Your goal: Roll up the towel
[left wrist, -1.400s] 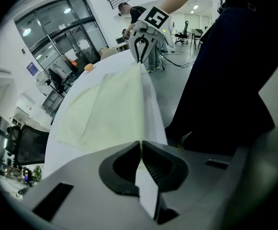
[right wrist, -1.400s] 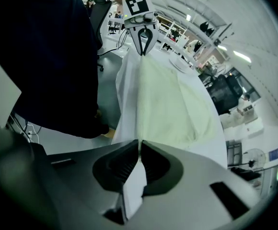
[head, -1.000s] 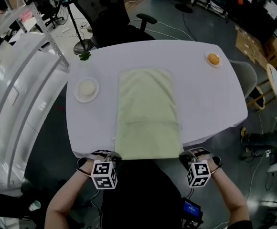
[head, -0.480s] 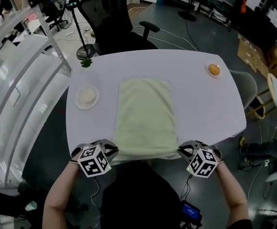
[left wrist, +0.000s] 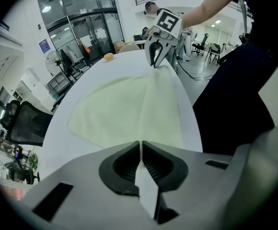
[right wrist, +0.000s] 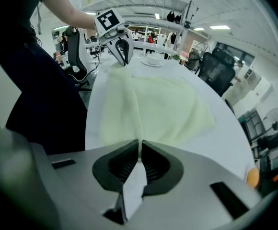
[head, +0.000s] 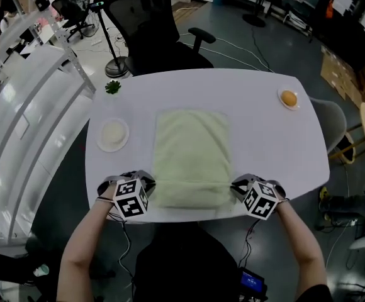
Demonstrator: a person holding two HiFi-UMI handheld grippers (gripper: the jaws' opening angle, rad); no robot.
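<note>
A pale green towel (head: 190, 150) lies lengthwise in the middle of the white table (head: 270, 143). Its near end is lifted and doubled back over itself, leaving a rounded fold along the near side. My left gripper (head: 148, 182) is shut on the towel's near left corner, and in the left gripper view the cloth is pinched between the jaws (left wrist: 141, 146). My right gripper (head: 236, 185) is shut on the near right corner, with the cloth showing between its jaws (right wrist: 139, 146). Each gripper view shows the other gripper across the towel (left wrist: 156, 56) (right wrist: 121, 51).
A white plate (head: 113, 133) holding something pale sits left of the towel, with a green sprig (head: 112, 87) beyond it. An orange on a small dish (head: 289, 98) is at the far right. A black office chair (head: 148, 24) stands behind the table. A white railing runs along the left.
Both grippers have moved away from the person, from the table's near edge onto the table, carrying the towel's near end. That end, which hung over the edge, is now folded over the towel.
</note>
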